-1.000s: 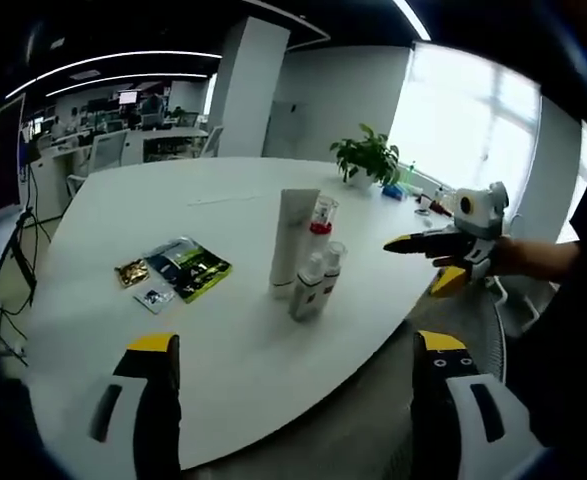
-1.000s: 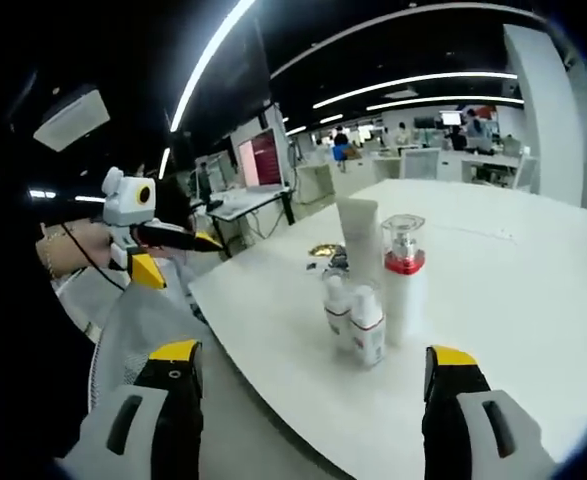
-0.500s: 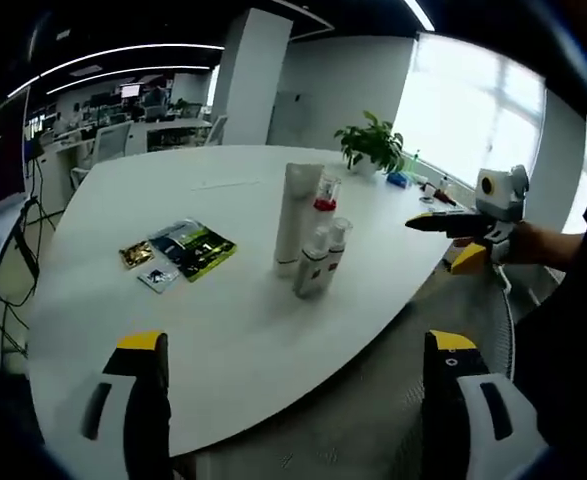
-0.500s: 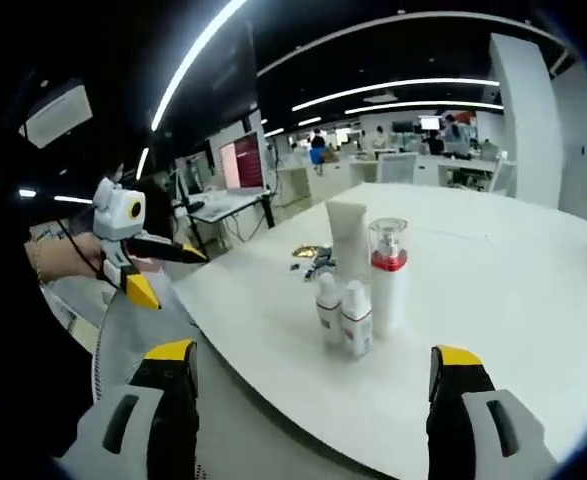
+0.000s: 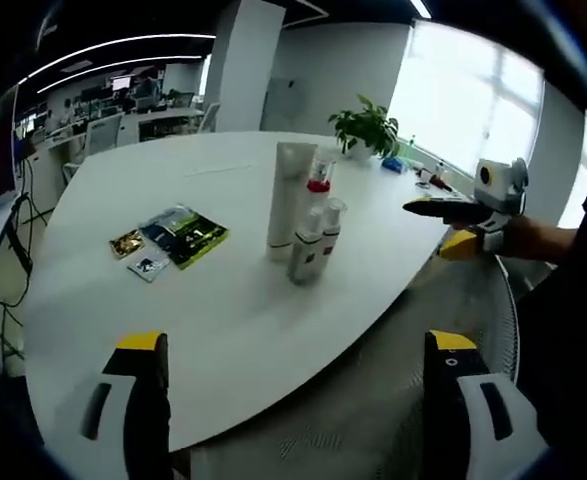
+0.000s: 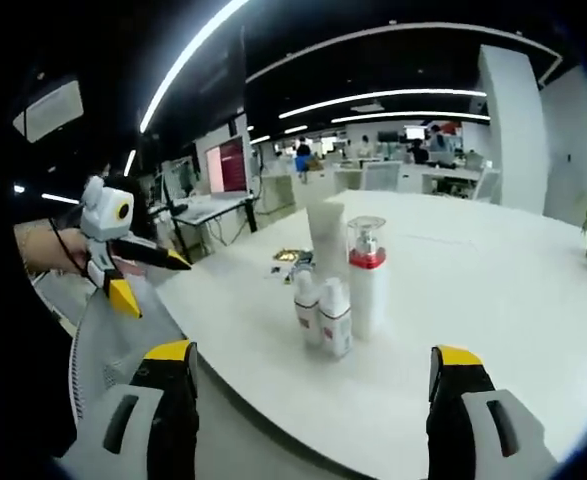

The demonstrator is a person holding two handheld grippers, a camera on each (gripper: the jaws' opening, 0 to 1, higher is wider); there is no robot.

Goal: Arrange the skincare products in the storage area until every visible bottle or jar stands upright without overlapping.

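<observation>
Four skincare products stand upright in a tight cluster near the table's (image 5: pixel 223 330) near edge: a tall white tube (image 5: pixel 286 200) set on its cap, a white pump bottle (image 6: pixel 366 272) with a red collar and clear cap, and two small white bottles (image 5: pixel 313 245) with clear caps just in front of them. To the left of the cluster in the left gripper view lie flat sachets (image 5: pixel 173 240), and a potted plant (image 5: pixel 367 130) stands at the far edge. Compared with half a second ago the products stand just as they did; the left gripper (image 5: pixel 291 400) and the right gripper (image 6: pixel 311 405) both hang off the table edge with jaws spread wide and nothing between them, and the views have only shifted slightly
</observation>
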